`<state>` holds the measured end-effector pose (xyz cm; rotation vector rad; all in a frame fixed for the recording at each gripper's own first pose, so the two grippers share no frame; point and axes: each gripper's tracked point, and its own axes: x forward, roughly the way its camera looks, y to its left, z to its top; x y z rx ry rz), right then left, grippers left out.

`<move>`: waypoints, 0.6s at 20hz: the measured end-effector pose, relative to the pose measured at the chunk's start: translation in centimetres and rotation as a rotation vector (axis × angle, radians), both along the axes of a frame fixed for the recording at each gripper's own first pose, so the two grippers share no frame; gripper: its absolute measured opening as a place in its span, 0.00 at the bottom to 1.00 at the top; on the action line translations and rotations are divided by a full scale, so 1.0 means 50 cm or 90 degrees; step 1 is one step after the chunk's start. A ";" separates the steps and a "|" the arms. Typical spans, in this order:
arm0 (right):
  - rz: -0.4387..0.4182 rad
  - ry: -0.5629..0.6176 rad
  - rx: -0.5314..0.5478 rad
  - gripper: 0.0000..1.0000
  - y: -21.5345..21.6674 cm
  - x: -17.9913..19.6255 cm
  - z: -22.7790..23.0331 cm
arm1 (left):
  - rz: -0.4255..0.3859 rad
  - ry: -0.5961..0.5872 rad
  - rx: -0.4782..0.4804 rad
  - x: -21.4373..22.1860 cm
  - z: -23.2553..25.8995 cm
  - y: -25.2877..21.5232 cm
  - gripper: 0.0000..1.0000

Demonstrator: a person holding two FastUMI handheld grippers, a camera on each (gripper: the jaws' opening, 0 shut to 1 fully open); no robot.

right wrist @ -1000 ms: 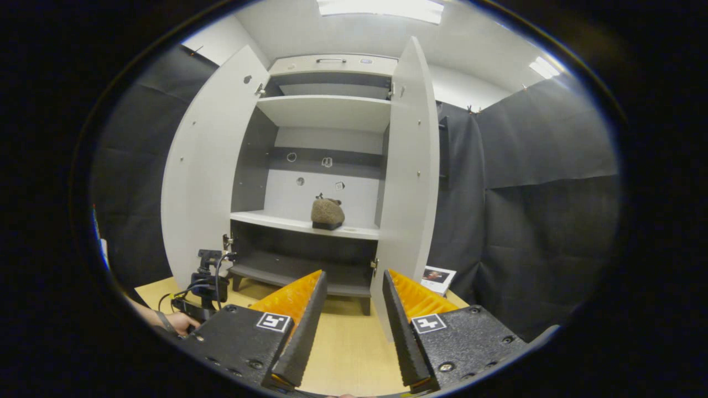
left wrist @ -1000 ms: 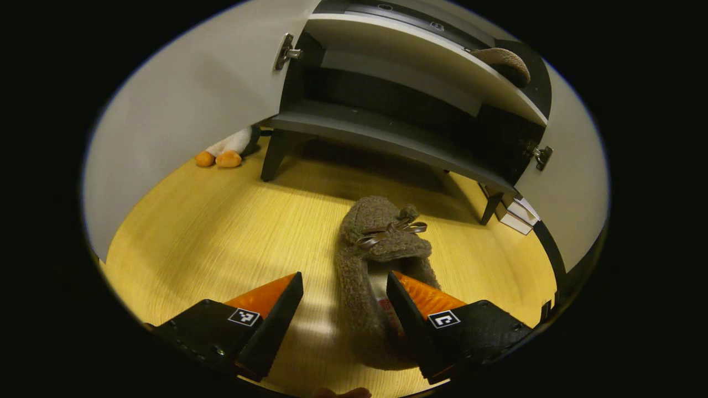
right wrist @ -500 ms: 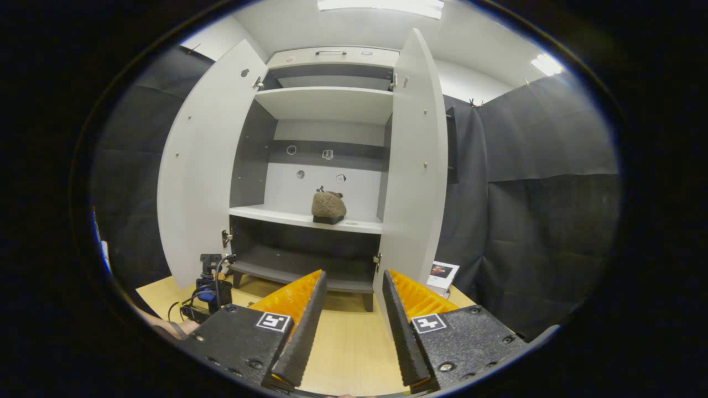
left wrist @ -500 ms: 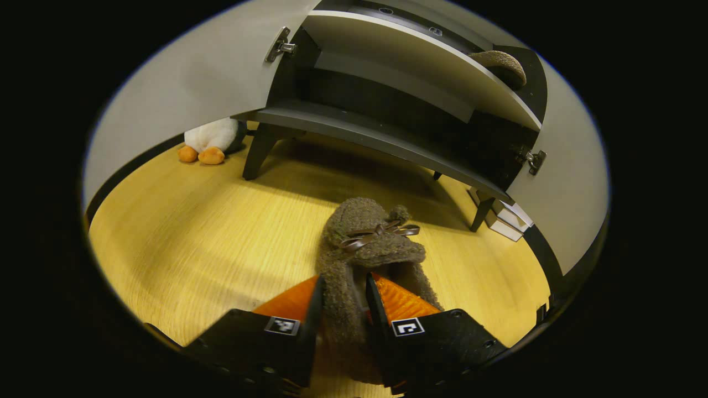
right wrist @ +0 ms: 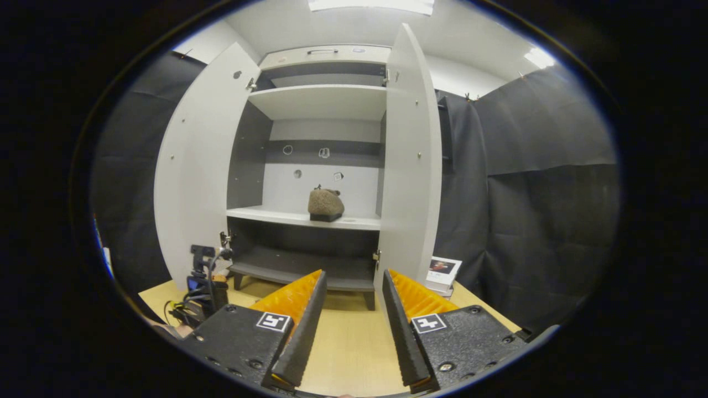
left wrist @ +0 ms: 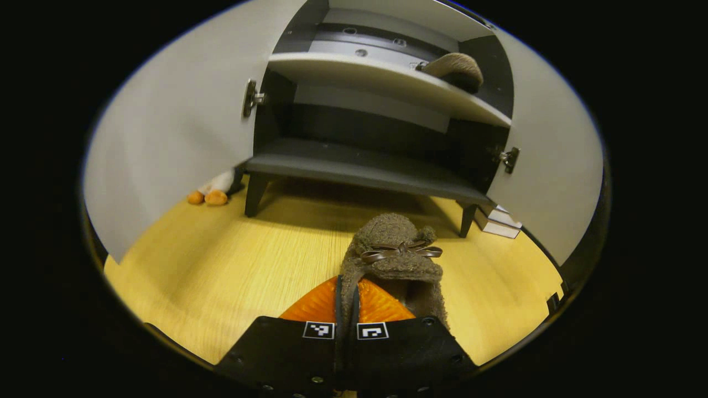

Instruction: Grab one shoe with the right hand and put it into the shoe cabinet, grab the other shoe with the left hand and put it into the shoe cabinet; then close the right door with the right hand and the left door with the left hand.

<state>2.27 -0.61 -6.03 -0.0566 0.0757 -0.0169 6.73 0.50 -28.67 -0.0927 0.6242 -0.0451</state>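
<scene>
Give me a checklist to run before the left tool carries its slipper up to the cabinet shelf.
1. Left tool pinching the slipper wall: ok.
2. Slipper lifted off the floor: cannot tell.
3. Left door open: ok.
4. Right door open: ok.
5. Free room on the shelf left of the other slipper: ok.
6. Right tool open, holding nothing, back from the cabinet: ok.
</scene>
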 end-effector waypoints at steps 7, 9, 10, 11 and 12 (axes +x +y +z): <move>0.028 -0.006 0.011 0.70 0.021 -0.002 -0.002 | 0.049 -0.146 -0.053 0.119 0.328 -0.017 0.00; 0.033 -0.011 0.010 0.70 0.023 -0.006 0.002 | 0.065 -0.189 -0.065 0.204 0.410 -0.011 0.01; 0.036 -0.013 0.010 0.70 0.025 -0.005 0.004 | 0.074 -0.204 -0.058 0.252 0.439 -0.004 0.00; 0.038 -0.018 0.010 0.70 0.027 -0.008 0.009 | 0.082 -0.212 -0.049 0.303 0.459 0.004 0.00; 0.039 -0.022 0.009 0.70 0.028 -0.008 0.013 | 0.088 -0.210 -0.045 0.350 0.473 0.011 0.00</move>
